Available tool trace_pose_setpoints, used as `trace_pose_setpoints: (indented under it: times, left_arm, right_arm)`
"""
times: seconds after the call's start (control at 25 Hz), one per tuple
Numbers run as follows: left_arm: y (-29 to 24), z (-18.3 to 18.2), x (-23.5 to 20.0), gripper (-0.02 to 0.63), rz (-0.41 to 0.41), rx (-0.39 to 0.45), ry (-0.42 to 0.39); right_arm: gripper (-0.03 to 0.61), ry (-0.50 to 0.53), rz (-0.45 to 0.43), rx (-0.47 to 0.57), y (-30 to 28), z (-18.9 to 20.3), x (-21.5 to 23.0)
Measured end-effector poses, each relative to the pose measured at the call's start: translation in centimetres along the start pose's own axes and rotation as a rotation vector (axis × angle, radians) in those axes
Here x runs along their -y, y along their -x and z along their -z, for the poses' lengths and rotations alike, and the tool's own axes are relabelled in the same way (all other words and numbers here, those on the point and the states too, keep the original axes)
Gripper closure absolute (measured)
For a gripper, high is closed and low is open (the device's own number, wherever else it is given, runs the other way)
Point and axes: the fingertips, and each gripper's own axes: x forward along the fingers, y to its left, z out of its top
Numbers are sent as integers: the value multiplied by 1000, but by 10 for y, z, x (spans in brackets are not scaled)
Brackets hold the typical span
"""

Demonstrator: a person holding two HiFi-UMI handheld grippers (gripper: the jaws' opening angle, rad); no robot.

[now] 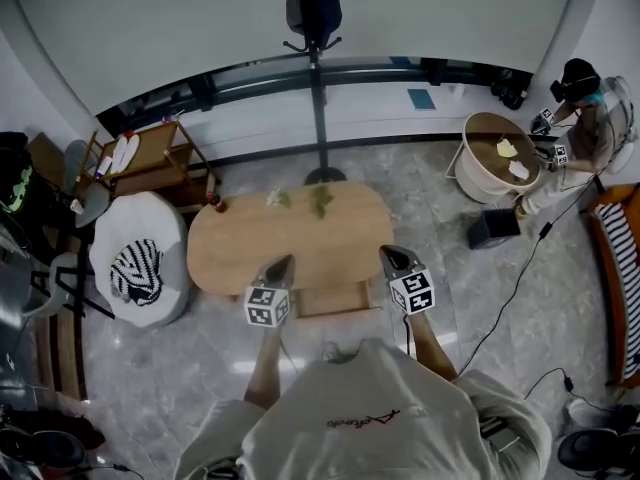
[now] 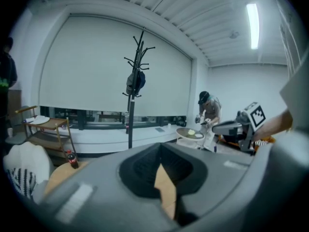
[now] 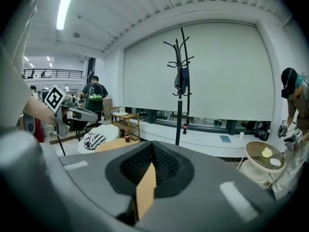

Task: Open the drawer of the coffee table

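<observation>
The coffee table (image 1: 300, 243) is pale wood-brown, and the floor (image 1: 430, 198) is mottled grey marble. The left gripper (image 1: 284, 261) and right gripper (image 1: 388, 251) are grey with black-and-white square patterns. The cloth (image 1: 135, 271) is black-and-white striped, the pouffe (image 1: 150, 223) white, the coat stand (image 1: 318, 88) black
</observation>
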Motion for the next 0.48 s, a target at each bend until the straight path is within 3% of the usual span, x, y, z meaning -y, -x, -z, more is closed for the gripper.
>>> trace_pose_setpoints:
  times: [0.48]
  left_arm:
    - [-1, -1, 3, 615, -15, 14, 1]
  right_arm:
    - [574, -13, -34, -6, 1, 0, 1]
